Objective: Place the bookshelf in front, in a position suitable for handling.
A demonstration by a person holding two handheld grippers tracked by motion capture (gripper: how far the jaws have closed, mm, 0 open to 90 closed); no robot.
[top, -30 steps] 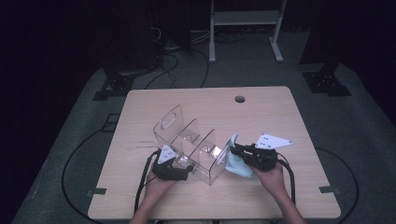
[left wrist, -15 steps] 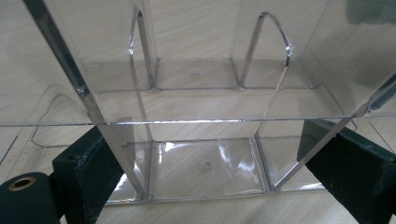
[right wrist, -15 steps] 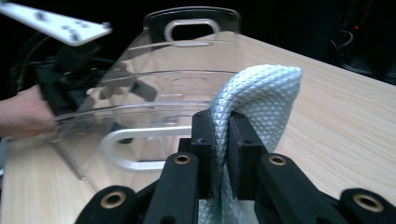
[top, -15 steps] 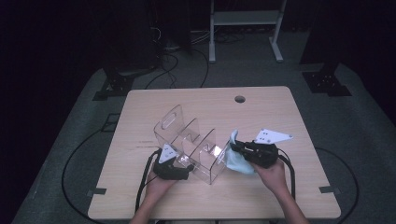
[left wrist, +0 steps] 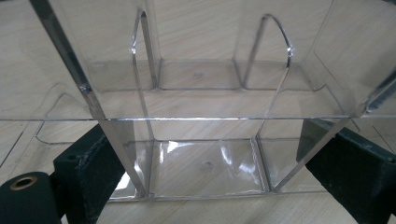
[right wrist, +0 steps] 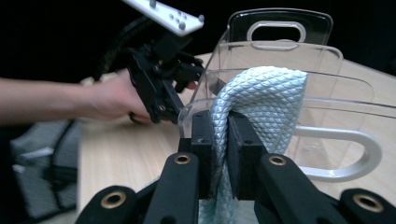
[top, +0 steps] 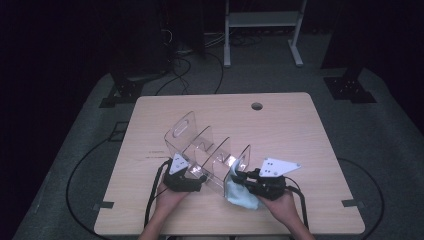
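From the high view, I take the clear acrylic organizer (top: pixel 207 152) as my landmark: it stands on the wooden table (top: pixel 290 125), toward the near edge. My left gripper (top: pixel 186 176) sits at the organizer's near left end, and my right gripper (top: pixel 245 179) sits at its near right end, with the light blue cloth (top: pixel 240 195) bunched on the table against that right end wall. In the left gripper view, I see my two black jaws standing on either side of the organizer's near compartment, its clear walls between them; I cannot tell whether the pads press on the plastic. In the right gripper view, my jaws are clenched on a fold of the cloth, which rises against the organizer's end wall, and the left gripper shows beyond, at the organizer's far side.
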